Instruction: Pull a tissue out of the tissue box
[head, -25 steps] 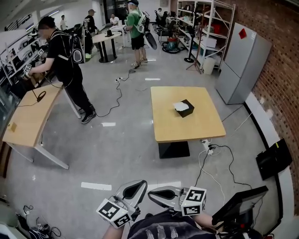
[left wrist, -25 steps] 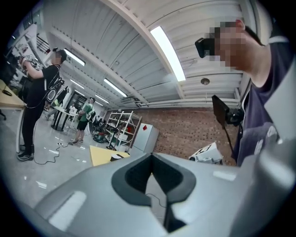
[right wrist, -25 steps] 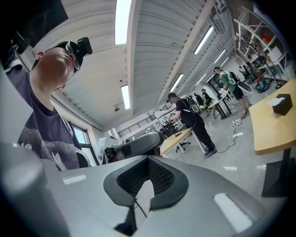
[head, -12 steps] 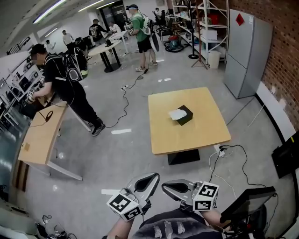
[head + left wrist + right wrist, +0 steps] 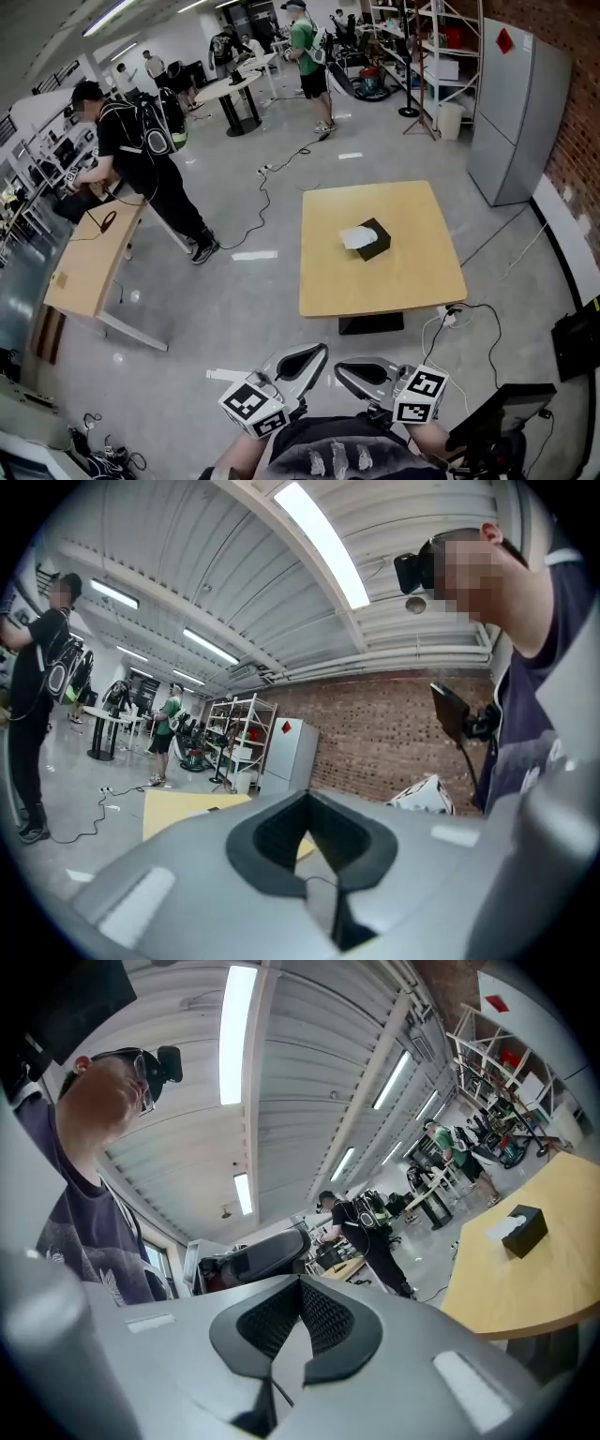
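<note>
The left gripper (image 5: 317, 352) and right gripper (image 5: 345, 369) are clenched on nothing, well apart from the tissue box (image 5: 375, 240) mid-desk (image 5: 375, 286).

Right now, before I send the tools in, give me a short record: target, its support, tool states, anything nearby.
target: black tissue box, white tissue sticking out of its top
support: square wooden table, box near its middle
left tool: shut, nothing between jaws
right tool: shut, nothing between jaws
position: both tools short of the table, above the floor
nearby: person at a desk to the left, away from the table
</note>
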